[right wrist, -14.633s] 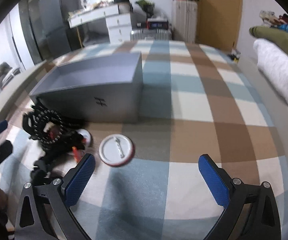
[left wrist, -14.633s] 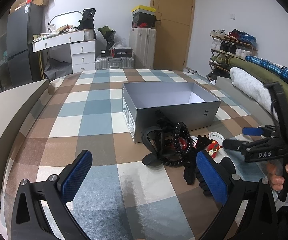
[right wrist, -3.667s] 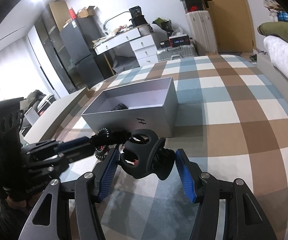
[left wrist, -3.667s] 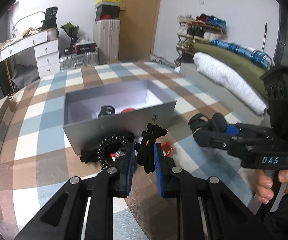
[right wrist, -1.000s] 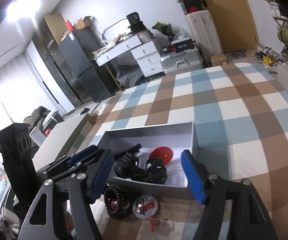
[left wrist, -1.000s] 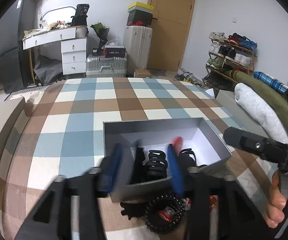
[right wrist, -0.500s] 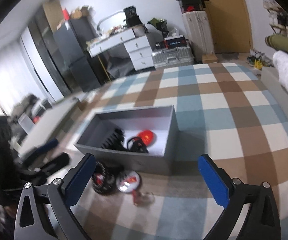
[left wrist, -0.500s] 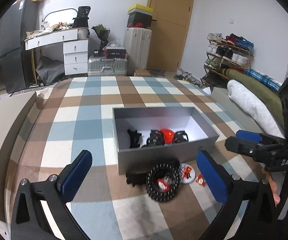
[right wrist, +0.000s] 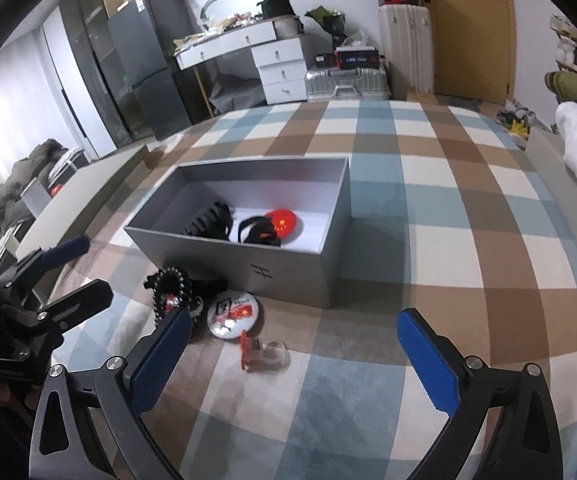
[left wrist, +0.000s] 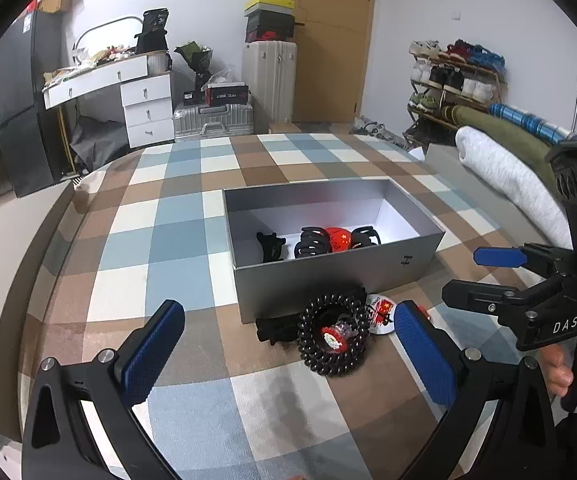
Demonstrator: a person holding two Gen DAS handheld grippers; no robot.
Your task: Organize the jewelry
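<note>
Fingers on my left gripper (left wrist: 288, 344) and right gripper (right wrist: 292, 344) just sprang wide — both empty. Grey box (left wrist: 328, 276) holds clips, red badge. Beaded bracelet (left wrist: 334, 336), white pin badge (right wrist: 234, 314), small ring (right wrist: 266, 354) lie just before box. Next: straddle one piece, close gently. Readable — "DAS" on right gripper.

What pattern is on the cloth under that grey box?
The cloth is a check of blue, brown and cream squares around the grey box; the right wrist view shows it best.
</note>
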